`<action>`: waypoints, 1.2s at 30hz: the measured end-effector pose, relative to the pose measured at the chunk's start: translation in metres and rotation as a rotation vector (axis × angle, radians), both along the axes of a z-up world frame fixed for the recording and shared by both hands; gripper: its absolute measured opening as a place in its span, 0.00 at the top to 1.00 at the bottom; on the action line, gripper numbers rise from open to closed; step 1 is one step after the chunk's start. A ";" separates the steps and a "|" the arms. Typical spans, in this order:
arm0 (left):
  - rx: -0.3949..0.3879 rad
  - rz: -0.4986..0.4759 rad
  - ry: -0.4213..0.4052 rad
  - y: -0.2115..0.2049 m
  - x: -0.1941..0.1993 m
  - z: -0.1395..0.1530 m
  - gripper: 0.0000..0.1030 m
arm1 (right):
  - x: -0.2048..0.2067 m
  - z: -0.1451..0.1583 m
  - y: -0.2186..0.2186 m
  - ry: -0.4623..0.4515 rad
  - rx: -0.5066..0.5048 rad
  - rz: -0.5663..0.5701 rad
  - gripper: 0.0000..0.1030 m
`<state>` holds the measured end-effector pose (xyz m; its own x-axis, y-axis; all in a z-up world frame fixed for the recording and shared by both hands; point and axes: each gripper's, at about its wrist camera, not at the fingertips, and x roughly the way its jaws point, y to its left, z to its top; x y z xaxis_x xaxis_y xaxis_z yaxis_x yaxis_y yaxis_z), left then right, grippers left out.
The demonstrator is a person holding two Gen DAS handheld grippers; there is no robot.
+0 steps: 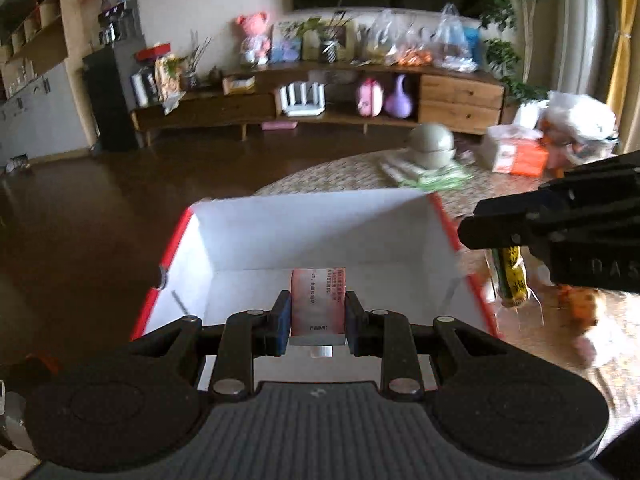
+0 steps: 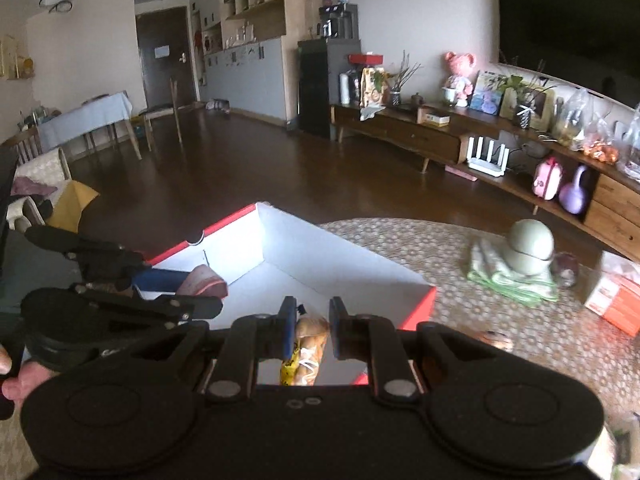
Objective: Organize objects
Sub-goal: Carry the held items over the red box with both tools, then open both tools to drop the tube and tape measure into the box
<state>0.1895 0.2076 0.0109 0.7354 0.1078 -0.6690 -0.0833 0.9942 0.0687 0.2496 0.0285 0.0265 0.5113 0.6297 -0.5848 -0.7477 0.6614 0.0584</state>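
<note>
Left wrist view. Left gripper (image 1: pixel 318 316) w/ fingers pinching 1 pink-and-white carton (image 1: pixel 319 304), held over the open red-and-white box (image 1: pixel 320 232); box floor visible here looked bare, so packing appeared barely begun. At right, the right gripper (image 1: pixel 516 236) hung at the box's right wall, w/ 1 yellow-and-black snack packet (image 1: pixel 510 276) below it. Farther back on the worktop (image 1: pixel 320 178): 1 green-grey lidded pot (image 1: pixel 432 146) on folded green cloths (image 1: pixel 430 172), 1 orange-and-white carton (image 1: pixel 516 154), plastic bags (no. unclear).

Right wrist view. Right gripper (image 2: pixel 310 326) w/ fingers on either side of the same snack packet (image 2: pixel 306 350), apparently pinching it, held above the near corner of the box (image 2: pixel 344 256). Left gripper (image 2: pixel 168 280) entered from left over the box, its carton (image 2: pixel 202 280) clamped. Judged: 2 items in hand, neither released yet; pot, cloths, orange carton (image 2: pixel 616 300) left on worktop (image 2: pixel 440 248).
</note>
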 end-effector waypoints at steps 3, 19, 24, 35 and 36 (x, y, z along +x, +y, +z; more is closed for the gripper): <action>0.020 0.006 0.036 0.016 0.014 -0.011 0.75 | 0.006 -0.014 0.022 0.004 -0.032 0.004 0.84; 0.022 -0.005 0.285 0.044 0.081 -0.074 0.75 | 0.034 -0.087 0.073 0.119 -0.227 0.008 0.84; 0.009 -0.023 0.376 0.044 0.093 -0.084 0.75 | 0.034 -0.090 0.080 0.130 -0.283 0.016 0.84; 0.035 -0.002 0.402 0.040 0.096 -0.092 0.75 | 0.039 -0.092 0.085 0.166 -0.316 0.022 0.74; 0.030 0.005 0.399 0.040 0.095 -0.091 0.75 | 0.038 -0.091 0.084 0.165 -0.312 0.022 0.70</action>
<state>0.2841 0.2478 -0.0803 0.4182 0.1349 -0.8983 -0.0493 0.9908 0.1259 0.2878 0.1129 -0.0650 0.3817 0.4174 -0.8247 -0.7596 0.6500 -0.0226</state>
